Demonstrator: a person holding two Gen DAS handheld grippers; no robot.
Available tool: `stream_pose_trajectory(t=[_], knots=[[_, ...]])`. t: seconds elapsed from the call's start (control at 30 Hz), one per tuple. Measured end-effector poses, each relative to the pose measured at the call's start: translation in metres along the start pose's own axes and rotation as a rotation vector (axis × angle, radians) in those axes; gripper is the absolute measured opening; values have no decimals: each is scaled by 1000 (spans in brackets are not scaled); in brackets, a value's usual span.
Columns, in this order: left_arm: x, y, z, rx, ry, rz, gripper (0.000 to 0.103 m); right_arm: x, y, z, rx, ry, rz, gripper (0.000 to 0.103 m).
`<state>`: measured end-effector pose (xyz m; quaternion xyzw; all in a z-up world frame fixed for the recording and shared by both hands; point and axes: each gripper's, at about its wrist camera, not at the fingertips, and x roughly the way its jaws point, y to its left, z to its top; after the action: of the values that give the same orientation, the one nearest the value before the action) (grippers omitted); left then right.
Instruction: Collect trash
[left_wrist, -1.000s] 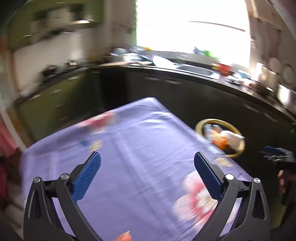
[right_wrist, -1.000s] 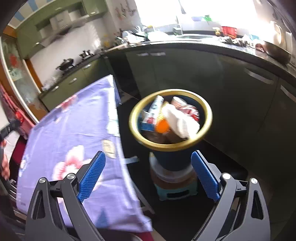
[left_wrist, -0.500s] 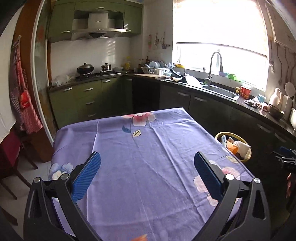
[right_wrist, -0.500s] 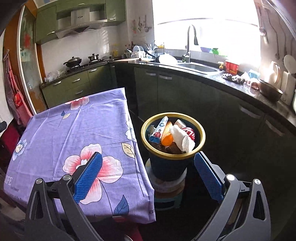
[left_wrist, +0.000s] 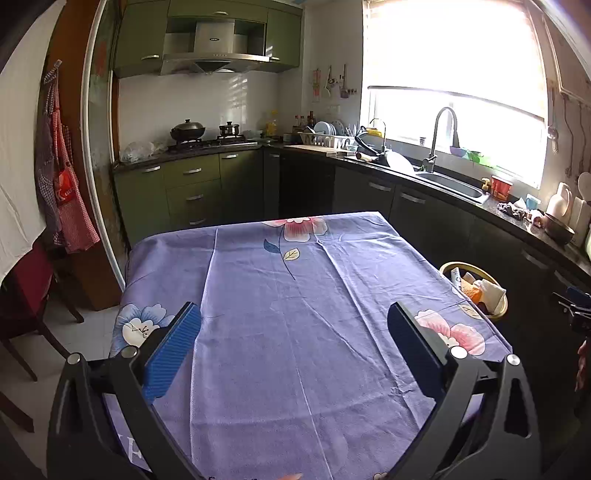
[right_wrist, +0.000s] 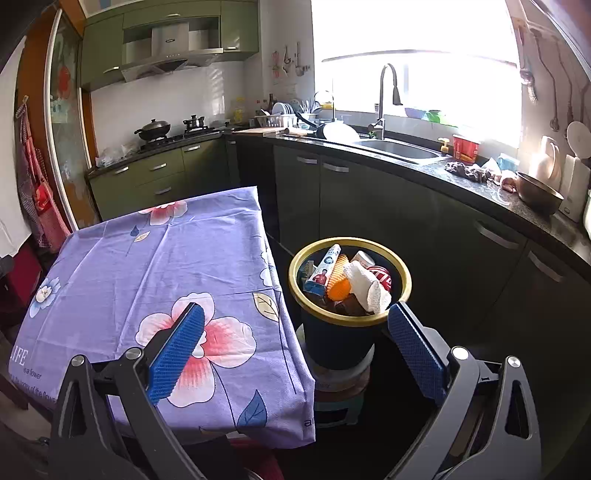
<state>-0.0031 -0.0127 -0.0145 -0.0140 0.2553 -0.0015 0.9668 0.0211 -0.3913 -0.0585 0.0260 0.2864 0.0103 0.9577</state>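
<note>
Left wrist view, against the frame a second ago: blur gone, the camera sits higher and farther back, so the whole table (left_wrist: 295, 332) with its purple flowered cloth shows, and the bin (left_wrist: 474, 290) is smaller at the right edge. Right wrist view: the bin (right_wrist: 349, 284) was dead ahead and close, and now lies lower right of centre with more of the table (right_wrist: 155, 280) in sight. Left gripper (left_wrist: 293, 343) is released, jaws wide apart, nothing between them, hovering over bare cloth. Right gripper (right_wrist: 295, 345) is likewise spread wide and empty, its fingers framing the table corner and the bin. Count: one bin, dark blue with a yellow rim, standing on one stool just beside the table edge; two blue pads per gripper. Trash in the bin: one white crumpled tissue (right_wrist: 367, 286), one orange piece (right_wrist: 338, 288), one blue-and-white tube (right_wrist: 325, 269), one red-and-white wrapper (right_wrist: 380, 275); more beneath, uncountable. Two pots on the stove (right_wrist: 173, 131), one tap (right_wrist: 388, 96). Writing on the cloth hem, right view: "LIFE" (right_wrist: 18, 358), then a smaller line partly legible as "is a flower". Labels on the trash are too small to read
</note>
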Motion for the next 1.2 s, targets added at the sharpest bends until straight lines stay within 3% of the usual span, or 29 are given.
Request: stream_pose_trajectory(t=[1.2], knots=[[3, -12, 2, 33, 7, -24, 96, 4, 2, 0, 1, 2, 9, 98]])
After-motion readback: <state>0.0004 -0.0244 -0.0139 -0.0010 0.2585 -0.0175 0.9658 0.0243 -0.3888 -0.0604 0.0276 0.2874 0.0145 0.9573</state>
